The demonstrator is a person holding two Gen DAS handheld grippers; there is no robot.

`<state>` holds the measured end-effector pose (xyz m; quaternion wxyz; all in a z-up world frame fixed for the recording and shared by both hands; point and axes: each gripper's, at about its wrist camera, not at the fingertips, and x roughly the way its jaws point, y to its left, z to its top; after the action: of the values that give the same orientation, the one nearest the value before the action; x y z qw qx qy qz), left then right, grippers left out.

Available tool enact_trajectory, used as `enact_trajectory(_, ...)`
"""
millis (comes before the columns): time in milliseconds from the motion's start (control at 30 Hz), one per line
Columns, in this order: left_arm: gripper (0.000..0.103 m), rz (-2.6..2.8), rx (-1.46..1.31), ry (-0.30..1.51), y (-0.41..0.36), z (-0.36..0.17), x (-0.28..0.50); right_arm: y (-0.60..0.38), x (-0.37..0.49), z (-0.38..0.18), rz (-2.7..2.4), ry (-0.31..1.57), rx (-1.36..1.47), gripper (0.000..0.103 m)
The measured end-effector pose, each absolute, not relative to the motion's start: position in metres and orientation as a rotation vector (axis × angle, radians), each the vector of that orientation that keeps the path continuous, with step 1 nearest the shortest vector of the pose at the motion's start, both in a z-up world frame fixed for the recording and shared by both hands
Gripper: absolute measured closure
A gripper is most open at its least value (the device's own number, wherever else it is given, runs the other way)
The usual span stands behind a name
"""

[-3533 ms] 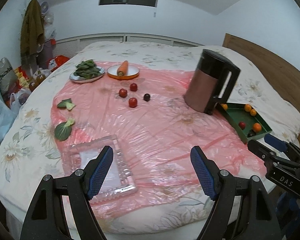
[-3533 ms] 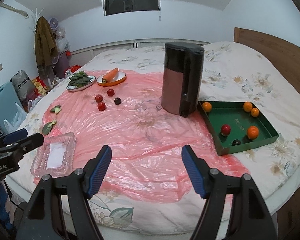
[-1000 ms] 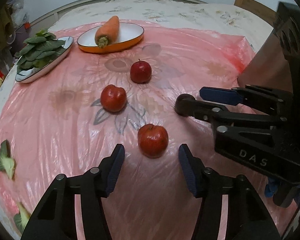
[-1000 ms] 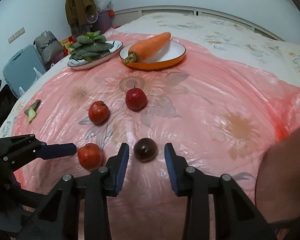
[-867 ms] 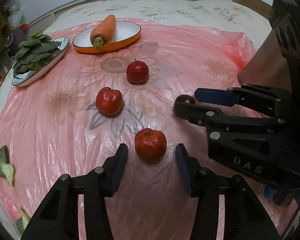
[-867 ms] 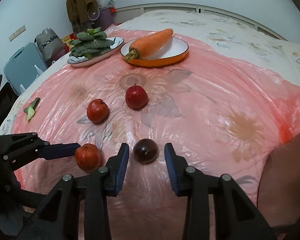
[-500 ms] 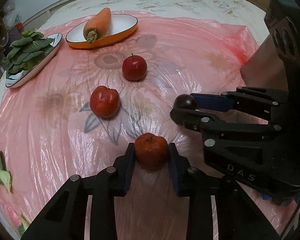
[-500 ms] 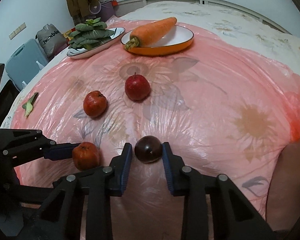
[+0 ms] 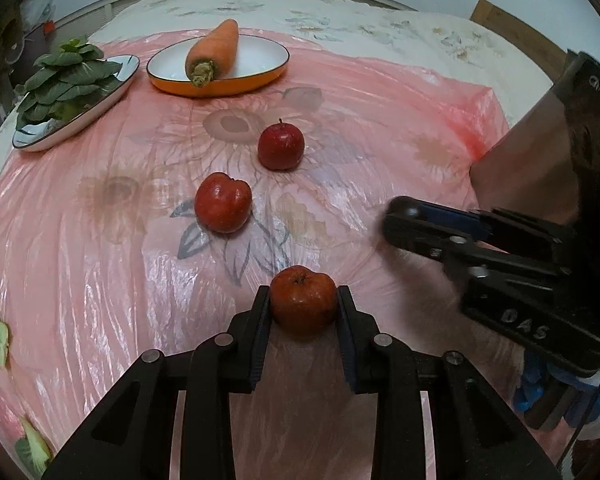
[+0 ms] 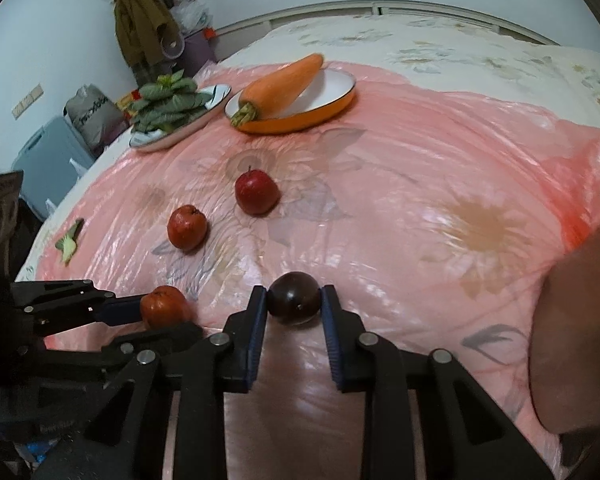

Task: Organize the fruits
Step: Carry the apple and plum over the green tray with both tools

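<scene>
Round red apple-like fruit (image 9: 303, 300) pinched between left gripper (image 9: 303, 312) pads, low on crinkled pink plastic sheet (image 9: 100, 240). Small dark purple plum (image 10: 294, 298) clamped likewise in right gripper (image 10: 294, 308). Both grips sit near the fingertips. Risk: smooth round skins squirt out on lifting; sheet snags, drags two loose red fruits (image 9: 223, 202).

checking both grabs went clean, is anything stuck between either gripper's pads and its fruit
Nothing visible. The left gripper is shut directly on the red fruit, and the right gripper on the dark fruit; only the pink plastic sheet lies beneath them.
</scene>
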<state>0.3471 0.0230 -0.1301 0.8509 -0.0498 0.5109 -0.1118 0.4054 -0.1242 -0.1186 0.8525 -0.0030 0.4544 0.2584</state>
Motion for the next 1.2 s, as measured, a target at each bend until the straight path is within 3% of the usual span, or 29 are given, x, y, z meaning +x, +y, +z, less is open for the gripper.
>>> enact_trajectory(600,0.077,-0.231,-0.104,1.004,0.02,-0.087,0.274,-0.19,0.284,-0.091,0.456,0.929,0.065,0.09)
enact_trajectory(1200,0.076,-0.34,-0.091,1.015,-0.067,-0.066,0.184,-0.295,0.178,-0.073,0.327,0.892,0.159,0.09)
